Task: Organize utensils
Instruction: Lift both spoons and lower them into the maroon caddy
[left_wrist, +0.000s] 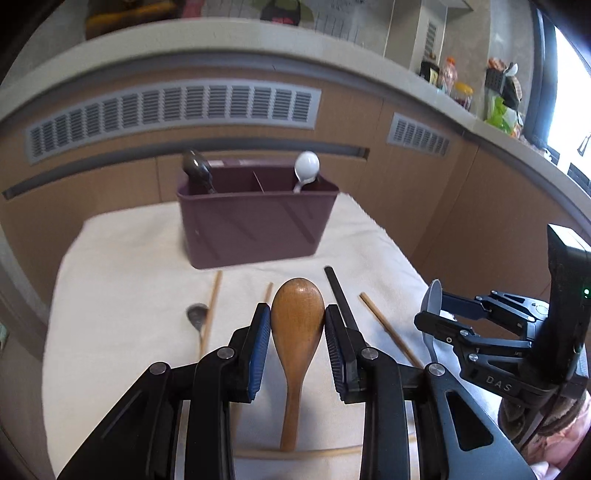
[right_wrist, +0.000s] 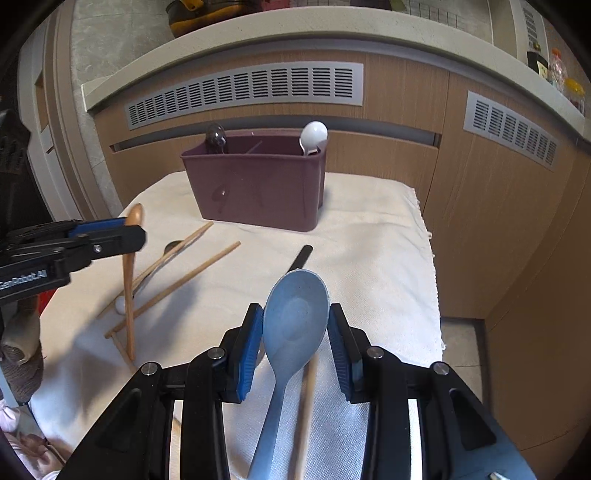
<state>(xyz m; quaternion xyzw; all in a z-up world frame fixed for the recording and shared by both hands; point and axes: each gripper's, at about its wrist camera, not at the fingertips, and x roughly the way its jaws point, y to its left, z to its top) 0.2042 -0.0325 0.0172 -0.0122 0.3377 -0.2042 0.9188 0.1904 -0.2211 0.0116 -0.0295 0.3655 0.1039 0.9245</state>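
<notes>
The lower end of the wooden spoon's (left_wrist: 297, 325) handle disappears behind the left gripper's (left_wrist: 297, 318) frame, and the blue spoon's (right_wrist: 295, 325) handle runs out of the bottom of the right wrist view. The steel spoon (left_wrist: 196, 315) lying on the cloth is blurred in the left view. A white towel (left_wrist: 129, 266) covers the table, with a wood-panelled wall and grey vent grilles (left_wrist: 173, 107) behind. The left gripper pinches the wooden spoon's bowl between its blue pads; the right gripper (right_wrist: 295, 321) pinches the blue spoon's bowl the same way. The purple caddy (left_wrist: 255, 221) stands at the towel's far end, holding a dark spoon (left_wrist: 197, 168) on its left and a white spoon (left_wrist: 306, 168) on its right. Only the right view shows a small white object (right_wrist: 120, 305) among the chopsticks (right_wrist: 177, 284); only the left shows the cluttered ledge (left_wrist: 480, 92) by the window.
</notes>
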